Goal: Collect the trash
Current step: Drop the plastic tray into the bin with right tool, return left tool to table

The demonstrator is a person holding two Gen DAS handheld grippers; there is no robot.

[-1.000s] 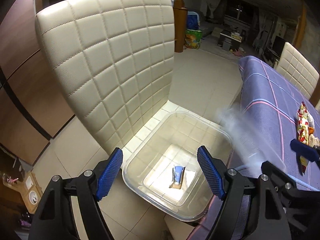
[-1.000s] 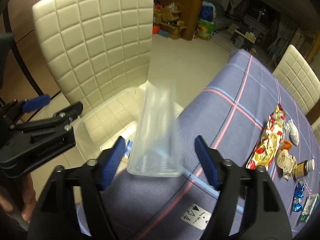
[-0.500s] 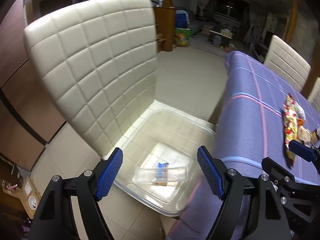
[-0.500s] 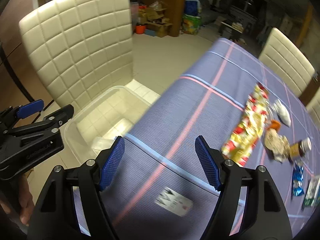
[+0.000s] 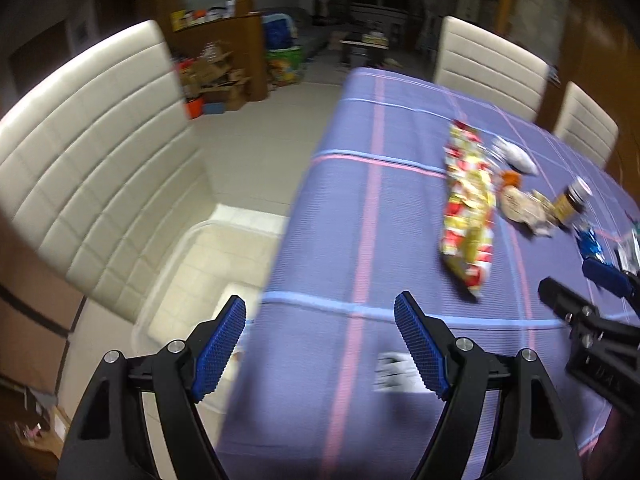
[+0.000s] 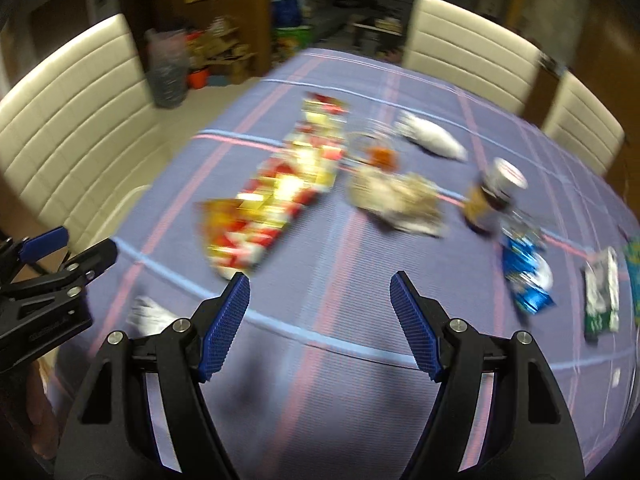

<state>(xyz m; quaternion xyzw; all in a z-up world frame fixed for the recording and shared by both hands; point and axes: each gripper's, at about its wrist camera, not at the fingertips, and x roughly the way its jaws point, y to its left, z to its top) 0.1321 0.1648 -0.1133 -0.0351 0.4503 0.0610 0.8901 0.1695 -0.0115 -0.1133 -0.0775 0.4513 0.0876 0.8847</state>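
Trash lies on the purple checked tablecloth (image 5: 360, 208): a red-and-yellow snack wrapper (image 6: 280, 188) (image 5: 468, 208), a crumpled beige paper (image 6: 396, 200), a white wad (image 6: 432, 136), a small brown jar (image 6: 494, 196), a blue wrapper (image 6: 524, 276) and a dark packet (image 6: 600, 296). My left gripper (image 5: 320, 308) hangs open and empty over the table's left edge. My right gripper (image 6: 320, 284) is open and empty above the cloth, just short of the snack wrapper. The clear bin (image 5: 176, 280) sits on a chair seat to the left, its inside mostly hidden.
Cream quilted chairs stand at the left (image 5: 92, 152) and behind the table (image 6: 472, 48). A white label (image 5: 396, 372) is on the cloth near the front. Boxes and clutter (image 5: 216, 76) line the far floor. Both views are motion-blurred.
A clear plastic container dropped from between the right gripper's fingers into the bin. Both grippers then swung right, from over the bin to over the table.
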